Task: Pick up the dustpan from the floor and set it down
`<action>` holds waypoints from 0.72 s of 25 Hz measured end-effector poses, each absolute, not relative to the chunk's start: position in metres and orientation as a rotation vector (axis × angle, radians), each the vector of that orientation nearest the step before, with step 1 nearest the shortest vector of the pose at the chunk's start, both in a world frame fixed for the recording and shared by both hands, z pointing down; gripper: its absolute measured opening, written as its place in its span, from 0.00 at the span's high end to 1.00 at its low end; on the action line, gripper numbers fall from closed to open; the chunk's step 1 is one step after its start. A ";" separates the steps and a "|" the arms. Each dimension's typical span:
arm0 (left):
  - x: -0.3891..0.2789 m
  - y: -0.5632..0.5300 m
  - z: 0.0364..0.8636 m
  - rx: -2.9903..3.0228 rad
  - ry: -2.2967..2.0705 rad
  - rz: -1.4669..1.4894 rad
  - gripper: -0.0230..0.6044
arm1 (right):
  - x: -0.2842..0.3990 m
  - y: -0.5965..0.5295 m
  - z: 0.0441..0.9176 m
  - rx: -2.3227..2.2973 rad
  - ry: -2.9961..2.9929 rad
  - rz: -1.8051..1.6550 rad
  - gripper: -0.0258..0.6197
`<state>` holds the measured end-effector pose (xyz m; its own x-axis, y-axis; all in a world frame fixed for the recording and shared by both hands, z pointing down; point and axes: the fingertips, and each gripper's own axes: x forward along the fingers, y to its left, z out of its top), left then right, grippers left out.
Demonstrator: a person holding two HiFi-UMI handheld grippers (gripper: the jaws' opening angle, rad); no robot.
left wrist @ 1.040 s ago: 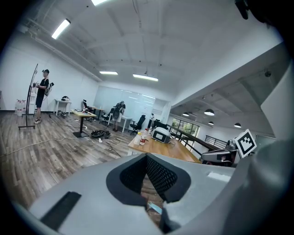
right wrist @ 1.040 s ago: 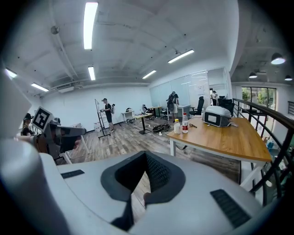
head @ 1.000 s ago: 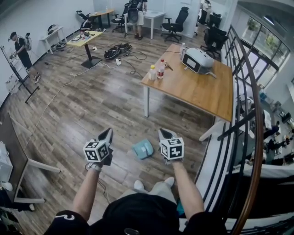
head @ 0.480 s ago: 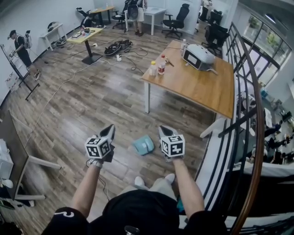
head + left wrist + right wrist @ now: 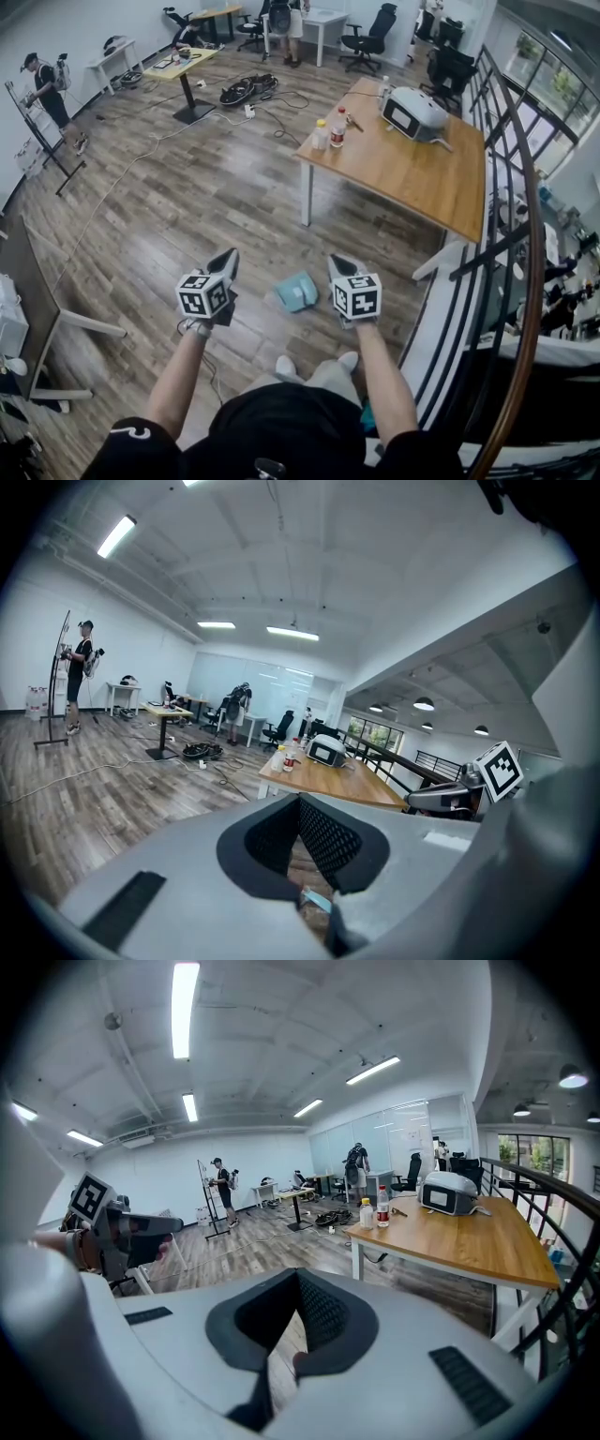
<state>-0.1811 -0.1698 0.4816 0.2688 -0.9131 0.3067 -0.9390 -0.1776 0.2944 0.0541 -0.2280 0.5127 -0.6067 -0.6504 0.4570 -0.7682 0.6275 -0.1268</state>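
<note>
Dustpan [image 5: 296, 292], teal, is lying on the wood-plank floor [image 5: 187, 216] just ahead of the person's shoes. It is sitting between my two tongs and touching neither. I am holding the left tongs [image 5: 230, 255] out to its left and the right tongs [image 5: 337, 262] out to its right, both tilting slightly downward and hanging clear of the floor.

Looking through the left gripper view, I am seeing the jaws meeting at their tips with nothing pinched. A sliver of the teal dustpan is showing through the opening below them. In the right gripper view the jaws are likewise pressing together and gripping nothing, with only floor planks showing through the gap.

Beyond the dustpan a wooden desk [image 5: 403, 178] is carrying two bottles [image 5: 322, 137] at its near corner and a white machine [image 5: 415, 112] further back. A black railing [image 5: 506, 234] is running along the right side. Cables [image 5: 246, 92] are trailing across the floor further off, and a person [image 5: 49, 89] is standing by a stand at the far left.
</note>
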 end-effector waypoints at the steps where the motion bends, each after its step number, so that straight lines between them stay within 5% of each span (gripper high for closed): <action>1: -0.182 -0.169 0.483 2.123 -1.672 0.086 0.97 | 0.054 -0.228 0.514 1.128 -2.483 0.438 0.97; 18: -0.180 -0.172 0.491 2.104 -1.655 0.084 0.97 | 0.060 -0.234 0.519 1.132 -2.486 0.420 0.97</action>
